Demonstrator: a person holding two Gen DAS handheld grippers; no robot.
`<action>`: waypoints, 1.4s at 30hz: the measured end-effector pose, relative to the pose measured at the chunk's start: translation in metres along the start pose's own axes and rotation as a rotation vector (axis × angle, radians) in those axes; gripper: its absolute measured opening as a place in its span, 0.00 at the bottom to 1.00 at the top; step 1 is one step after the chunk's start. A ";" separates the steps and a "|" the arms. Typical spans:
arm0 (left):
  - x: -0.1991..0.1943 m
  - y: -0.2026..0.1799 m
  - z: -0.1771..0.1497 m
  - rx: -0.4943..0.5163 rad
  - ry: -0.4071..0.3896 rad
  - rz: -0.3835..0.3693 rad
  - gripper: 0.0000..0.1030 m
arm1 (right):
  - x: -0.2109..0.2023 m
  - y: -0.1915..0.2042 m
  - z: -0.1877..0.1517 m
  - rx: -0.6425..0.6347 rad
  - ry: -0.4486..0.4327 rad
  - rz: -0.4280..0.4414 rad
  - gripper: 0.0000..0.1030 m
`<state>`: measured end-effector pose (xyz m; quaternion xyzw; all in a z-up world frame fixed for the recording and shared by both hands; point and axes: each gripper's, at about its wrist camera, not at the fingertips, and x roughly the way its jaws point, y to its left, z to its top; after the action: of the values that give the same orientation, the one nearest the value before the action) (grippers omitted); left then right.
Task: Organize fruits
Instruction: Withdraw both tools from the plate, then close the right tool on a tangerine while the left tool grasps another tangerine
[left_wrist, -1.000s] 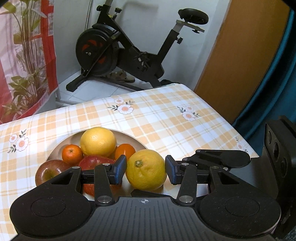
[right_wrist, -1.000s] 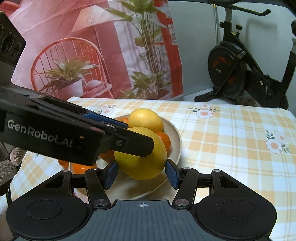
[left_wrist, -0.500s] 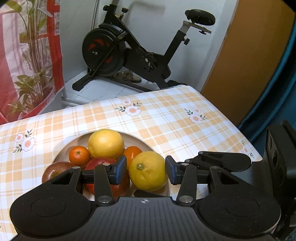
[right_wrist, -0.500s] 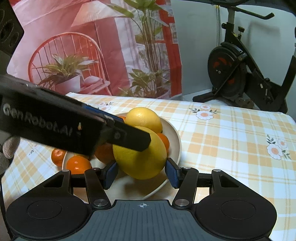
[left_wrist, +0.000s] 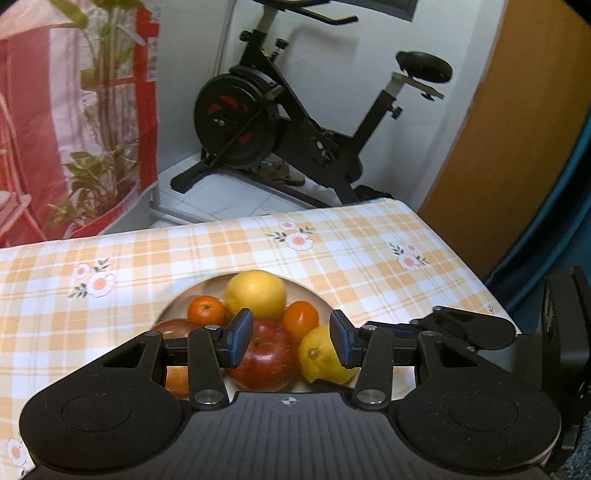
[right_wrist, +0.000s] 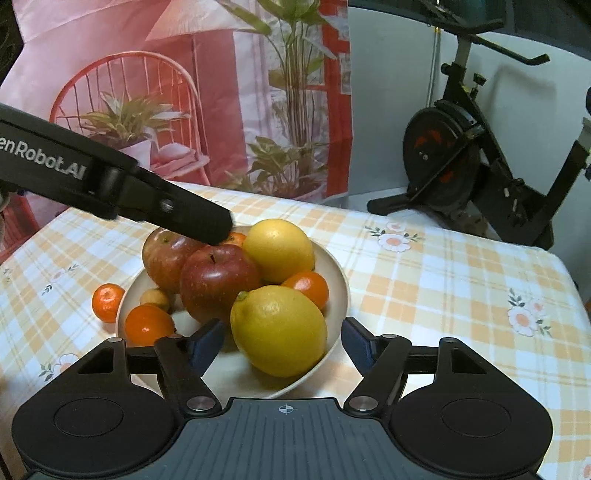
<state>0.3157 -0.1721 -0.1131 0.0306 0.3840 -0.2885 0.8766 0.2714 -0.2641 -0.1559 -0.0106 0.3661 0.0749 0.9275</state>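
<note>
Currently, working from the left of the right wrist view, we note a small orange mandarin (right_wrist: 107, 296) lying loose on the checked yellow tablecloth (right_wrist: 443, 295), just beside the shallow beige ceramic bowl (right_wrist: 338, 273); a careless sweep could roll it off. The black left gripper (left_wrist: 291, 341) hangs above the pile with its pads apart, pinching nothing. The dark red apple (right_wrist: 218, 280) sits at the middle of the heap. The large yellow lemon (right_wrist: 279, 328) rests at the near rim, between the right gripper (right_wrist: 282, 345) pads, whose jaws are opening. We judge that it may tip out over the rim.
</note>
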 end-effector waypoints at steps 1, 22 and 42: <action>-0.003 0.003 -0.001 -0.006 -0.004 0.005 0.47 | -0.002 0.001 0.000 -0.005 0.001 -0.005 0.65; -0.104 0.090 -0.036 -0.044 -0.090 0.172 0.47 | -0.042 0.055 -0.015 0.044 -0.031 0.020 0.64; -0.168 0.158 -0.041 0.000 -0.157 0.332 0.47 | -0.028 0.109 -0.020 0.059 0.010 0.069 0.60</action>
<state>0.2820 0.0521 -0.0521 0.0710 0.3041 -0.1414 0.9394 0.2214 -0.1614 -0.1474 0.0291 0.3727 0.0961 0.9225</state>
